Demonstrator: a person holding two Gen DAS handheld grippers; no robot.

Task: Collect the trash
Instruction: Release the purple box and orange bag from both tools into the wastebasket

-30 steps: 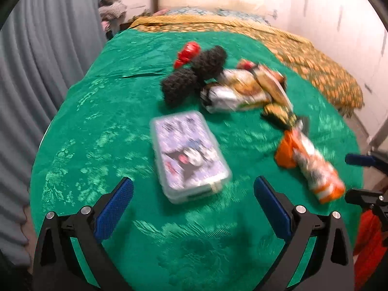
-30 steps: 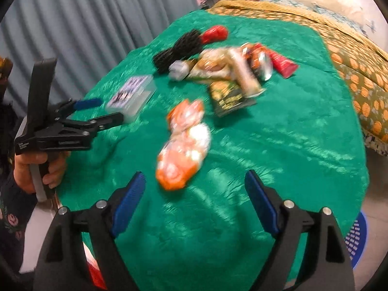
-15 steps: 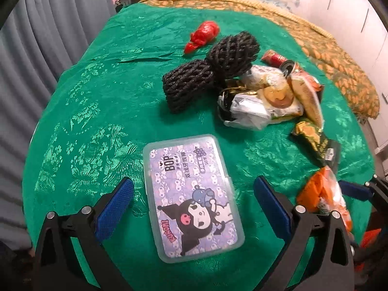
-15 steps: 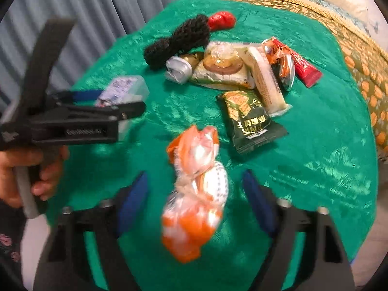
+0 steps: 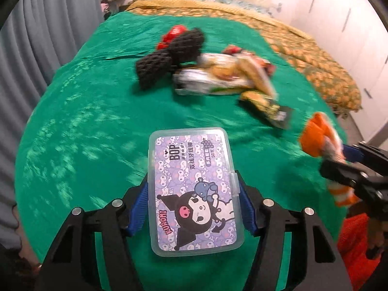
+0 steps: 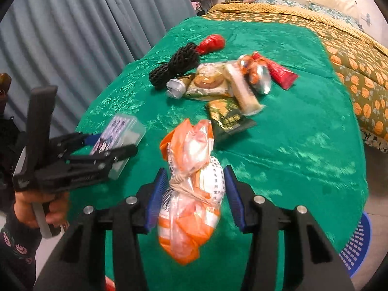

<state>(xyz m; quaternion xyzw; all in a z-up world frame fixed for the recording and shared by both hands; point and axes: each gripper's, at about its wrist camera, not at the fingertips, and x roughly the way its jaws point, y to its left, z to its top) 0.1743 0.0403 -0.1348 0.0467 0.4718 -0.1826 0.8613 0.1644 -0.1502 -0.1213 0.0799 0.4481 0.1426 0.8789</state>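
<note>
My left gripper [image 5: 194,206] is shut on a clear plastic box with a purple cartoon label [image 5: 194,189], which it holds between its blue pads above the green bedspread. My right gripper [image 6: 191,191] is shut on an orange and white tied plastic bag [image 6: 191,194]. The box [image 6: 121,133] and left gripper also show at the left of the right wrist view. The bag [image 5: 320,135] shows at the right of the left wrist view.
On the green cover [image 6: 303,133] lie a pile of snack wrappers [image 6: 225,84], a dark green packet [image 6: 228,118], a black foam net [image 6: 177,65], a red wrapper [image 6: 211,43] and a crushed can [image 6: 175,88]. A blue basket [image 6: 356,242] stands on the floor at the right.
Both grippers moved in and closed: the left on the plastic box, the right on the orange bag. Both items now sit between the pads.
</note>
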